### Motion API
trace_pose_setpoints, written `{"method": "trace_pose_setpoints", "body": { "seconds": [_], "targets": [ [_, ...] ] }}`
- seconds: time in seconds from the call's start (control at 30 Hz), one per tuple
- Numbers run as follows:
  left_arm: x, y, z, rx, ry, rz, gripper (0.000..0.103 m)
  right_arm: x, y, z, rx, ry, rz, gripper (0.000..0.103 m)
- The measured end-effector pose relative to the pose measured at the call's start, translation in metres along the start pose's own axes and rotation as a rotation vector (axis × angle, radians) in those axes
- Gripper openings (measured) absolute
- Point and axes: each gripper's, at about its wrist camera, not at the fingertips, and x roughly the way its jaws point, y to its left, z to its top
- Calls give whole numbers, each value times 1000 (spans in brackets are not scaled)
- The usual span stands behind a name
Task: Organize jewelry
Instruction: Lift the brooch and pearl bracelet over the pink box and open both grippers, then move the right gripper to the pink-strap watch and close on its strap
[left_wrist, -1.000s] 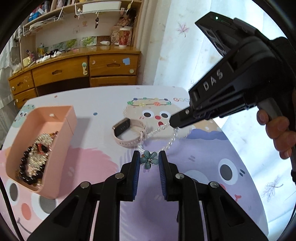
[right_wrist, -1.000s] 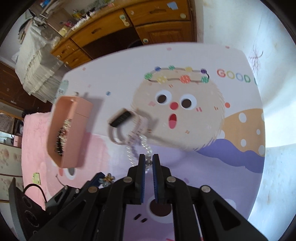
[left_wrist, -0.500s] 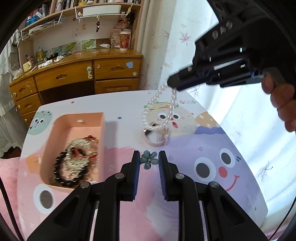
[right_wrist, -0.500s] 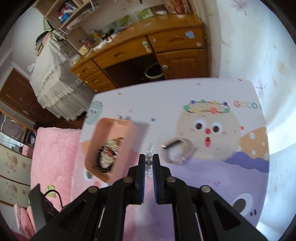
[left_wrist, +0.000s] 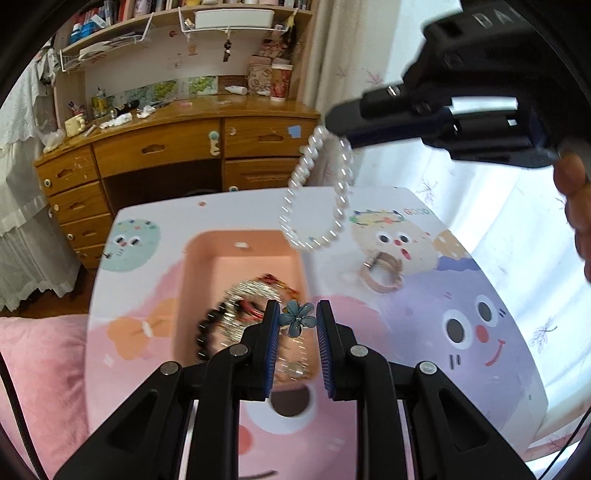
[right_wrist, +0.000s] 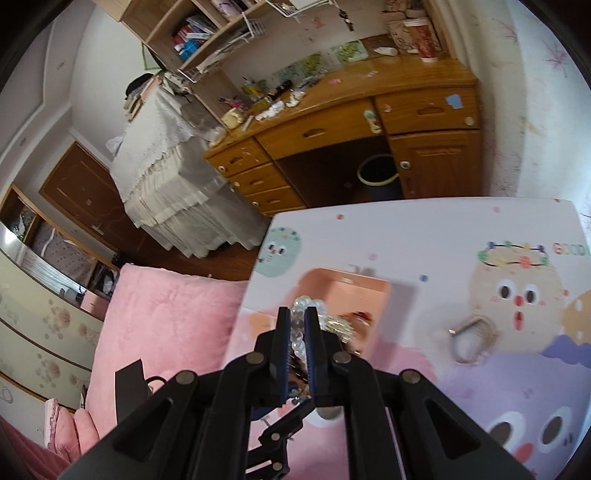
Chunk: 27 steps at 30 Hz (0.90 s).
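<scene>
While the right claw (right_wrist: 296, 328) clamped the pearl bracelet (left_wrist: 314, 195) so its loop dangled free above the pink box (left_wrist: 243, 254), the left claw (left_wrist: 297, 320) pinched a blue flower charm (left_wrist: 296, 317) over that box's near end. Both seemed poised for dropping in; the watch (left_wrist: 382, 271) lay on the counter (left_wrist: 480, 362) beyond the left claw, to its right.

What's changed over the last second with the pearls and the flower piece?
The right gripper has lifted the pearl bracelet off the table and carried it left, over the pink box. The left gripper has also moved over the box, still clamping the blue flower. The watch stays on the table.
</scene>
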Motion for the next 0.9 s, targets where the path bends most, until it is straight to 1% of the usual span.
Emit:
{"method": "trace_pose_setpoints", "body": {
  "seconds": [0.1,0.17,0.27,0.33,0.37,0.4,0.47,0.5,0.53,0.6,0.67,0.7,0.73,0.8,0.83,0.9],
  "targets": [
    [0,19,4,-27,-14,-17,18,11,10,-3,-34,-21,16,7],
    [2,28,6,-42,-12,-24,18,19,16,-8,-82,-41,15,7],
    [6,36,8,-40,-9,-13,18,30,21,-19,-134,-31,7,7],
    [8,41,7,-37,-4,5,18,36,20,-27,-145,-33,12,8],
    [10,43,6,-41,4,14,22,39,19,-31,-148,-32,6,8],
    [12,44,5,-45,19,23,28,42,18,-34,-155,-29,-9,9],
    [14,49,4,-47,39,30,60,45,16,-41,-157,-25,-45,26],
    [14,51,3,-47,37,36,63,44,14,-43,-158,-27,-60,46],
    [13,51,3,-48,34,43,65,42,13,-47,-161,-37,-63,55],
    [14,54,4,-58,45,47,68,36,9,-52,-164,-60,-65,56],
    [16,56,3,-71,59,42,69,33,4,-57,-162,-66,-98,58],
    [17,56,2,-71,64,39,69,32,2,-59,-161,-64,-117,60],
    [17,56,1,-67,69,43,69,32,-3,-62,-161,-60,-154,62],
    [19,54,0,-54,87,66,77,33,-11,-66,-157,-55,-206,65],
    [19,53,-2,-49,96,78,83,33,-17,-69,-151,-54,-243,66],
    [21,53,-4,-39,118,113,84,35,-32,-73,-125,-54,-321,67]
  ]
}}
